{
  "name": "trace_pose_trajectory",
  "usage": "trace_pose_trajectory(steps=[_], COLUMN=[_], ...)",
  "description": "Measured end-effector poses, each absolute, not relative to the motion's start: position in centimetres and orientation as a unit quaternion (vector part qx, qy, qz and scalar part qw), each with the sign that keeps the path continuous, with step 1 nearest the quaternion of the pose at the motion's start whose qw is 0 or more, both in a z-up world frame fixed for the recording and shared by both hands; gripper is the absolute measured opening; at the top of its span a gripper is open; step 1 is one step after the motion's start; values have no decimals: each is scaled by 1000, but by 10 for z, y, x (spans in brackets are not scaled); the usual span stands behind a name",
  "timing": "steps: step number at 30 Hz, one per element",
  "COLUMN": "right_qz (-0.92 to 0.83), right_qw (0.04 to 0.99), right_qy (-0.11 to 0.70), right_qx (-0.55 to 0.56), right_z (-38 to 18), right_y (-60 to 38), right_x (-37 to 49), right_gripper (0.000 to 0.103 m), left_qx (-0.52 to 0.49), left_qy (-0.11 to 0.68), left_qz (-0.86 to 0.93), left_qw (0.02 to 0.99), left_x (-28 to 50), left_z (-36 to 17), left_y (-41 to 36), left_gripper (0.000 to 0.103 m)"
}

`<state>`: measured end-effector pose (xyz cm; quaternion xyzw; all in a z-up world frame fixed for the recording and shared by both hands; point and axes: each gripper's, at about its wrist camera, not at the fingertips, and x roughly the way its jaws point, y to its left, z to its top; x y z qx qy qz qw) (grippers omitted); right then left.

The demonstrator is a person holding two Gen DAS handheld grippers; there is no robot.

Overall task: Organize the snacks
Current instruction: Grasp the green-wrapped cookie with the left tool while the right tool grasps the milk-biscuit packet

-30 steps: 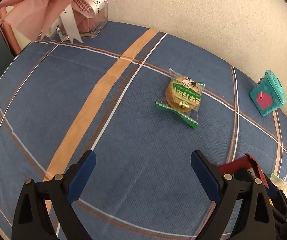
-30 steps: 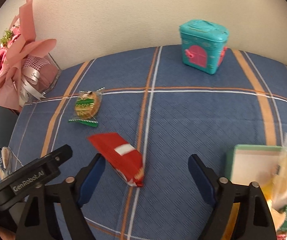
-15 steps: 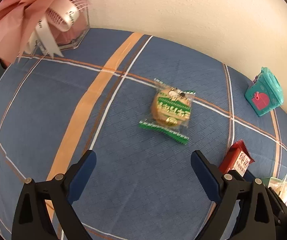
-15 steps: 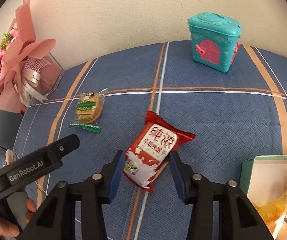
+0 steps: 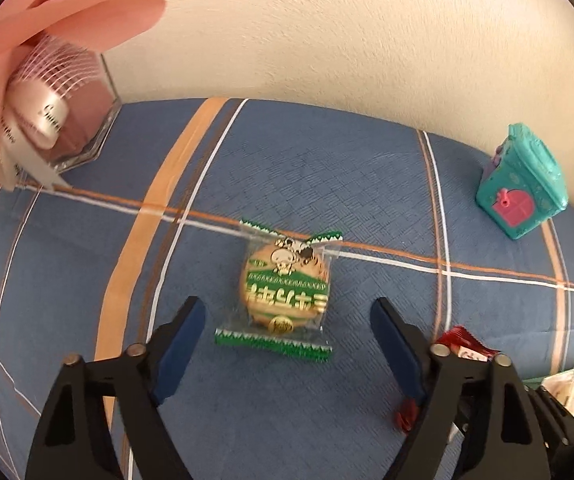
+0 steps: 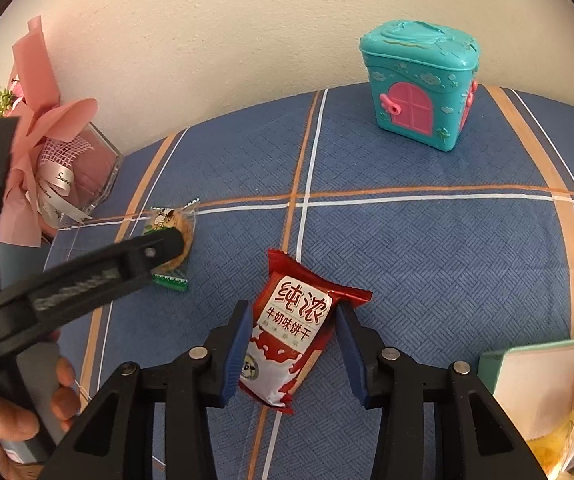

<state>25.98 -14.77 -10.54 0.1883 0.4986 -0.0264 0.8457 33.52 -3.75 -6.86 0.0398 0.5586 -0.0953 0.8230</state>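
Left gripper [image 5: 287,336] points steeply down over the blue plaid tablecloth [image 5: 327,184]; its jaws have just been closing and now straddle the green-and-clear cookie packet [image 5: 285,294] — blue pads clear of the wrapper on both sides. Beyond its right finger, part of a red snack packet [image 5: 465,346] shows. Far edge by the wall — teal toy house [image 5: 523,188] right, pink bouquet in a clear holder [image 5: 39,92] left.

A teal toy house [image 6: 421,84] with a pink door stands near the cream wall [image 6: 215,28]. A pink paper bouquet [image 6: 43,148] leans in a clear glass vase [image 6: 101,176]. A blue checked tablecloth [image 6: 427,248] with orange stripes lies under both.
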Motion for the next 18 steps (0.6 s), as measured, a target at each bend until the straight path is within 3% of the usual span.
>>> trace_pose_trajectory(steps=[4,8,18], right_qz=[-23,-23,-25], right_qw=[845,843,841], right_qy=[500,500,499], right_qx=[190,196,209], right_z=[-106,-107,-101], right_y=[-151,-153,-165], right_x=[263,264,257], right_gripper=[46,45,34], left_qx=[52,50,34], left_qy=[560,567,580], left_qz=[-89,-89,-67], left_qw=[822,817,811], left_x=[346,352,333], left_z=[-78,-87,-85], left_y=[-37,-36,-30], left_gripper=[70,54,51])
